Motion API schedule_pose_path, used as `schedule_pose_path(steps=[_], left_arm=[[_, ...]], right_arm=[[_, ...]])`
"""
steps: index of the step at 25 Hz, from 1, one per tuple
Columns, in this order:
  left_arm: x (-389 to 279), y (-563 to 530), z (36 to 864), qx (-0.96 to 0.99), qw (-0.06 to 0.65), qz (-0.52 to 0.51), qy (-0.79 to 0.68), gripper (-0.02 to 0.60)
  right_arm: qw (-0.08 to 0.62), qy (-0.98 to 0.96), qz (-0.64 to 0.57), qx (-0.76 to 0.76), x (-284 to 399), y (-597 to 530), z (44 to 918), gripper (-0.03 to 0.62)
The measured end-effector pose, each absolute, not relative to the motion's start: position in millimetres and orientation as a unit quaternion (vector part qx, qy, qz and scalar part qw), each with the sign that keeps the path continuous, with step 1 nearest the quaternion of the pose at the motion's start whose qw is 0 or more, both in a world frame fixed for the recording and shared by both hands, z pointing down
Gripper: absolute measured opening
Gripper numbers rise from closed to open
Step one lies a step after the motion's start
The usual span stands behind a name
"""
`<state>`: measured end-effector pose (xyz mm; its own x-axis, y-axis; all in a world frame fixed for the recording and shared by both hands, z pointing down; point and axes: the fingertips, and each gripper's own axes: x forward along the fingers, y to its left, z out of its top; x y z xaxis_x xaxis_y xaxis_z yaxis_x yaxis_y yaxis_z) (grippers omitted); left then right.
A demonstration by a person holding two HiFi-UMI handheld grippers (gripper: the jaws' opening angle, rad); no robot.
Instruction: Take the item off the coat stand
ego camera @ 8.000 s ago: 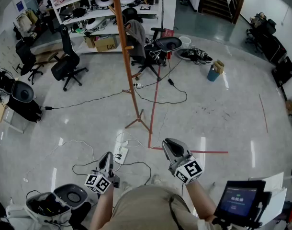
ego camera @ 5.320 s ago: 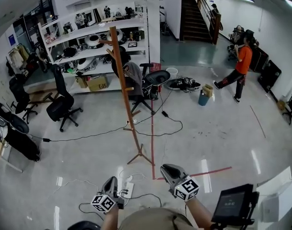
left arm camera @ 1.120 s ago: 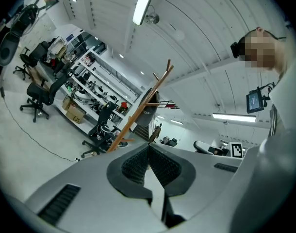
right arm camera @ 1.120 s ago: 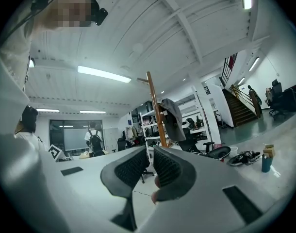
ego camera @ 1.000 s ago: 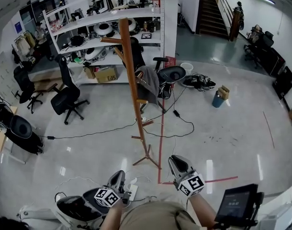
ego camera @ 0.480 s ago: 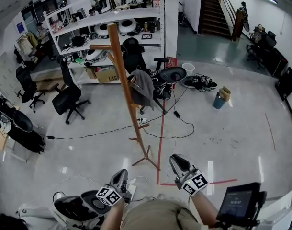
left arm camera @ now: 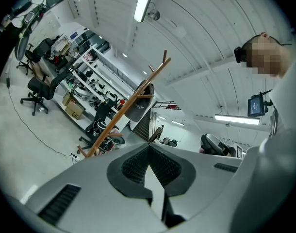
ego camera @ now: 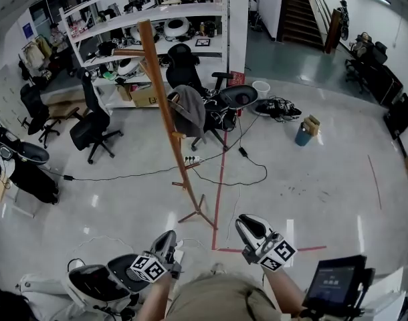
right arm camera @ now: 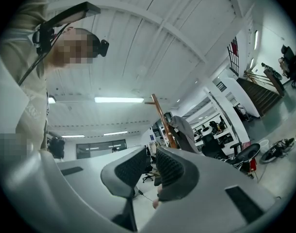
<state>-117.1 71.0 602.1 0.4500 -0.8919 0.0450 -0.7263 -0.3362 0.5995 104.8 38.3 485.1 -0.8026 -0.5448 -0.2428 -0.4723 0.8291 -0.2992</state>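
The fingers (left arm camera: 133, 168) of our left gripper (ego camera: 170, 236) were pressed together at their tips, with nothing between the dark ribbed pads. The fingers (right arm camera: 173, 170) of our right gripper (ego camera: 243, 221) stood a narrow way apart, and through the slit between them we saw only the room beyond, so that gripper was empty too. We held both grippers low in front of us, side by side, each with its marker cube nearest our body, the right one tilted a little upward.

Ahead of them, well apart from both, the tall brown wooden coat stand (ego camera: 164, 116) stood on the glossy grey floor (ego camera: 304, 186) on its splayed feet. The task's thing, a grey cloth garment (ego camera: 186, 110), hung from a peg about halfway up the pole, on the pole's right side in the head view. Both gripper views showed it draped there against the stand.

A red tape line (ego camera: 219, 179) ran along the floor just right of the stand's feet. Behind the stand we saw black office chairs (ego camera: 90, 129) and a white shelving rack (ego camera: 157, 15) loaded with gear. A dark tablet screen (ego camera: 331, 283) sat at our lower right.
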Motion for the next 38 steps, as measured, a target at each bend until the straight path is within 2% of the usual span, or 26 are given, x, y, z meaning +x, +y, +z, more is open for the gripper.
schedule_pose_path(steps=[10,21,38], left_arm=[[-113.8,90.2,603.1,0.788,0.305,-0.170,-0.507,0.018],[-126.0,54.4,591.9,0.804,0.302,-0.163,-0.486,0.018],[-157.2,-19.6,579.9,0.836,0.293,-0.141,-0.442,0.018]], right_arm=[[0.065,0.957,-0.106,-0.263,99.9,53.4,518.7,0.043],[0.047,0.951,-0.127,-0.279,76.1,28.4,519.2,0.028],[0.063,0.938,-0.107,-0.325,46.1,-28.0,500.5,0.025]])
